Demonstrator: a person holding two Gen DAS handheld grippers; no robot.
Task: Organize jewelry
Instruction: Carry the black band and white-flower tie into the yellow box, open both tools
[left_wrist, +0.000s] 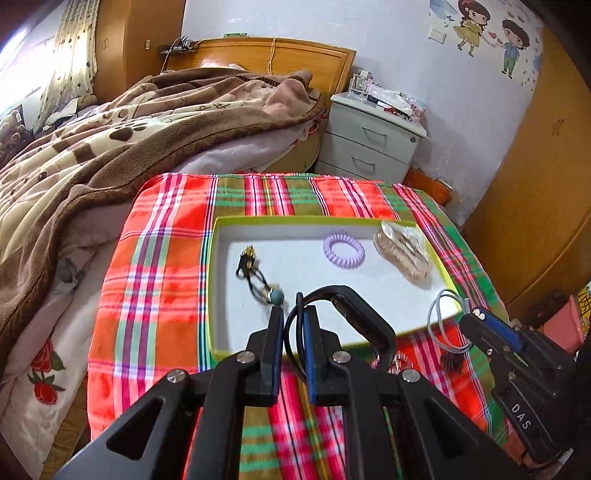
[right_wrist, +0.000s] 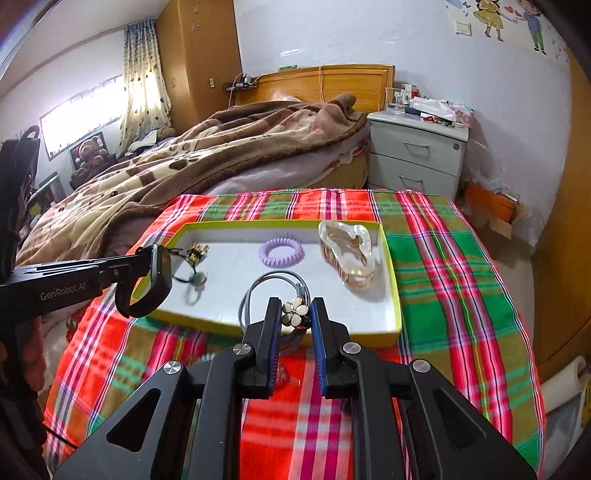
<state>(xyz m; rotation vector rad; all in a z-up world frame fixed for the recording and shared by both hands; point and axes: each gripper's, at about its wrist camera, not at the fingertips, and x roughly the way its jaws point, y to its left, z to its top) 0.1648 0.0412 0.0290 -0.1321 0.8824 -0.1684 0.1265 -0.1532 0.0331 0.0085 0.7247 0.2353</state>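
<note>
Now, black bracelet (left_wrist: 354, 314) upright, left tool (left_wrist: 293, 317) clamped

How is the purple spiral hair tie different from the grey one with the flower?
The purple spiral hair tie lies loose in the green-rimmed box; the grey flower hair tie is pinched in the right gripper, above the box's near edge. The purple one is a plain, thick coil; the grey one is thin cord with a cream flower charm. Both are hair loops.

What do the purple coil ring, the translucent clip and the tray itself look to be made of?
Purple coil ring: likely soft matte plastic, judging by its spiral telephone-cord ridges. Translucent clip: probably glossy hard plastic or acrylic, see-through amber with bright highlights. Tray: looks like cardboard, with thin yellow-green walls and a matte white inside.
</note>
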